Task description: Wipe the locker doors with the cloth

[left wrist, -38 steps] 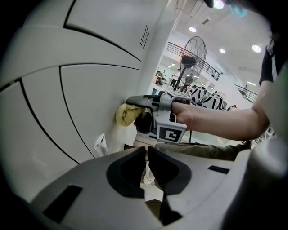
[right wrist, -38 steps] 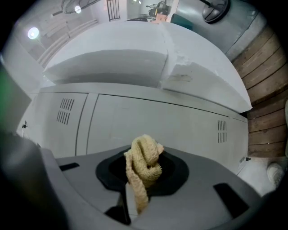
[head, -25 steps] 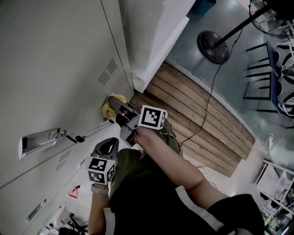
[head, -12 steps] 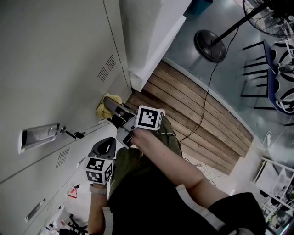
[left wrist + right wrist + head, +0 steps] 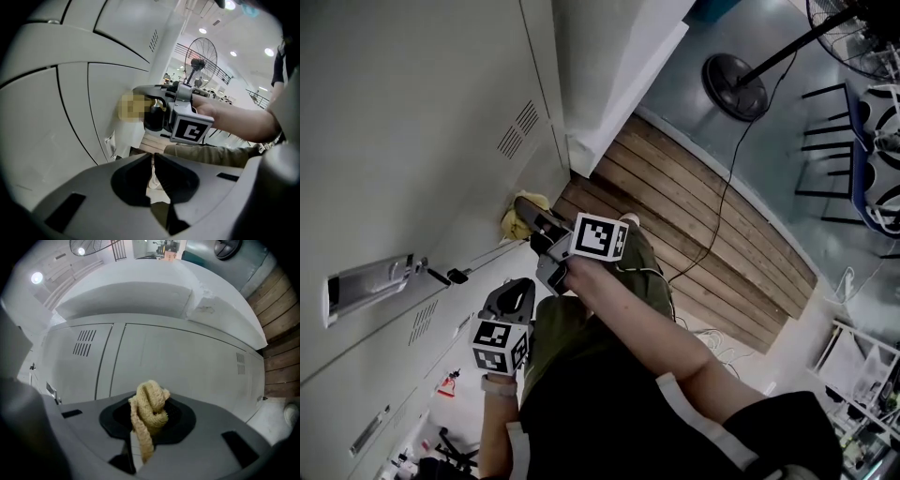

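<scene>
Two grippers are pictured at a bank of grey lockers, though only one is put to work. The yellow cloth (image 5: 517, 225) is clamped in a bunch between the jaws of the right gripper (image 5: 534, 216). It is held low on a locker door (image 5: 422, 141), below the vent slots (image 5: 516, 131) and near the door's edge beside the wooden flooring (image 5: 694, 225). Whether the cloth is pressed onto the metal or held just off it cannot be settled from any view. In the right gripper view the cloth (image 5: 149, 408) is seen knotted at the jaw tips and pointed squarely at the door panels.

Over the past second little is altered. The cloth is carried only a short way along the door, slightly farther from the vent slots, while its spacing from the key (image 5: 450, 277) left in the lock is barely changed. The left gripper (image 5: 514, 298) is kept where it was, low beside the person's thigh and well apart from the door. Its jaws are drawn all but together with nothing between them, as its own view confirms (image 5: 153, 168).

The small shift is read as a short wiping stroke — work under way rather than finished. Only a low patch of one door is judged to be covered so far, with the upper panel and the neighbouring doors left to be done.
</scene>
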A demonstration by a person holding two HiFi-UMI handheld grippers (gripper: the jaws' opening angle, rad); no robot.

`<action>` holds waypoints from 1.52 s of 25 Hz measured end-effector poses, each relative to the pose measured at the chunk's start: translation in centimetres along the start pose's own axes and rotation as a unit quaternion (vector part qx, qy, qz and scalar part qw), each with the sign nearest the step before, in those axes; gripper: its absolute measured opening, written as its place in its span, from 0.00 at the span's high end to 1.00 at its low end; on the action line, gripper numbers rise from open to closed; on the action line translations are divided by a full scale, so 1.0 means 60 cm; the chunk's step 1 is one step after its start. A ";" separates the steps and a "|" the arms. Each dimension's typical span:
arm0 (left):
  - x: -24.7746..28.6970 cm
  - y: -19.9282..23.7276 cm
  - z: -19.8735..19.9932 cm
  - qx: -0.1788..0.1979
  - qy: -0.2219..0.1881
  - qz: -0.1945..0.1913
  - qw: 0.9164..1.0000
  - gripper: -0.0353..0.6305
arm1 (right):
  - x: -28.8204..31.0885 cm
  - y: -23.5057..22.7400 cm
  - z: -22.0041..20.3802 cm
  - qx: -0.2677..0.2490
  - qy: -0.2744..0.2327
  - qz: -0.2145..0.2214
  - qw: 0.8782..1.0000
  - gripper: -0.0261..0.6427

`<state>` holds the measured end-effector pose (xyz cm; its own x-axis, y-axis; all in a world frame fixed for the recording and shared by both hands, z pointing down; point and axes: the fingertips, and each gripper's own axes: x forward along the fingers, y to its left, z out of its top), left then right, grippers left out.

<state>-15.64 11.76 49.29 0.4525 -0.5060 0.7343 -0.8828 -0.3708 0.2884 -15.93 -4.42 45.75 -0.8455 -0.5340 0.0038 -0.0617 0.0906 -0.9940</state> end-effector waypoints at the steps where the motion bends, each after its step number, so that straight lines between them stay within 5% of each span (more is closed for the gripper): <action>1: 0.002 0.000 -0.001 -0.002 0.001 0.000 1.000 0.91 | 0.001 -0.012 -0.002 0.000 0.001 -0.007 1.000 0.84; 23: 0.039 0.022 -0.020 -0.029 0.022 0.003 0.999 0.91 | 0.006 -0.351 -0.019 0.017 0.019 -0.185 0.982 0.84; 38: 0.047 0.034 -0.043 -0.035 0.049 0.005 0.998 0.91 | 0.007 -0.496 -0.046 0.016 0.036 -0.258 0.965 0.84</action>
<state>-16.47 11.59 53.57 0.4312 -0.4291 0.7937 -0.8958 -0.3086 0.3198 -15.90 -5.01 75.63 -0.7412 -0.4414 0.5057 -0.4694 -0.1978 -0.8606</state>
